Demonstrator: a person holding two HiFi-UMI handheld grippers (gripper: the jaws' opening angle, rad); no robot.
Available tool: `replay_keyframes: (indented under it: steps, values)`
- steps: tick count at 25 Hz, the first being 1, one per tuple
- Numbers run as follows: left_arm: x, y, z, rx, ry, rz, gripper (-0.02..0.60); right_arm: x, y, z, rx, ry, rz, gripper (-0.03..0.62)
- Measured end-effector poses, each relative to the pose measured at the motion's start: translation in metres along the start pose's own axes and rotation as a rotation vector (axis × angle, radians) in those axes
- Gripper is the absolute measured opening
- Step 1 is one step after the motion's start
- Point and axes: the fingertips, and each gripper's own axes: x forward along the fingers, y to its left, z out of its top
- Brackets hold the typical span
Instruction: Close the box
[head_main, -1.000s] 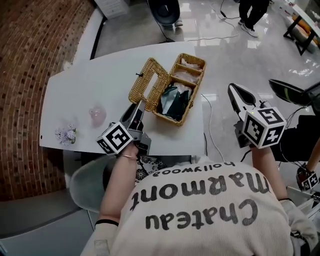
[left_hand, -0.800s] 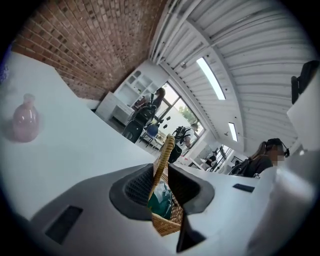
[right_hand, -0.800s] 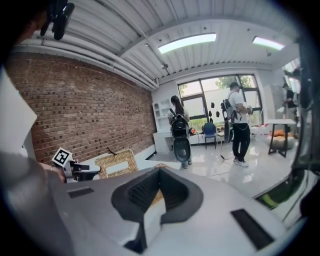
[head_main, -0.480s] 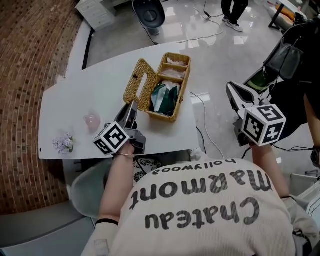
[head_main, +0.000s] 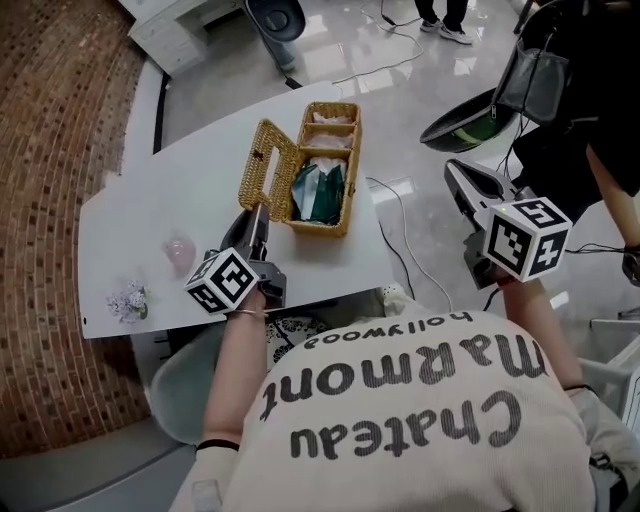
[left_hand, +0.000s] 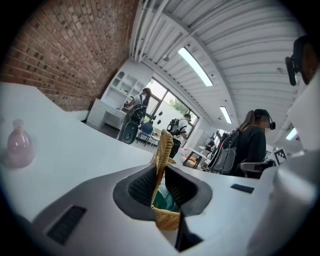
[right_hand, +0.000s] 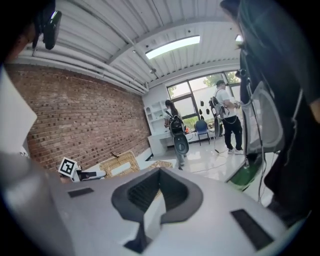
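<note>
The wicker box (head_main: 322, 190) sat open on the white surface (head_main: 150, 210), its lid (head_main: 262, 178) raised at its left side. Just short of the box, the left gripper (head_main: 258, 213) was slightly parted, the lid's edge lined up in its gap (perhaps touching, hard to tell). Well right of the box, the right gripper (head_main: 456, 173) was pressed together, empty.

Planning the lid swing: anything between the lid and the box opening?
Nothing visible does. The lid stands upright along the left edge of the box. The green cloth inside appears to lie below the rim.
</note>
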Motion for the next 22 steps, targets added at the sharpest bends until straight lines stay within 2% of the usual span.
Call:
replay_keyframes:
  steps: [3, 11, 22]
  values:
    - [0.001, -0.006, -0.002, 0.107, 0.029, 0.015, 0.029, -0.005, -0.002, -0.003, 0.014, 0.003, -0.013, 0.003]
    - [0.003, -0.019, -0.011, 0.312, 0.083, 0.015, 0.028, -0.012, 0.0, -0.017, 0.025, 0.018, -0.03, 0.003]
    - [0.005, -0.04, -0.02, 0.465, 0.129, -0.051, 0.032, -0.02, 0.007, -0.031, 0.04, 0.055, -0.062, 0.003]
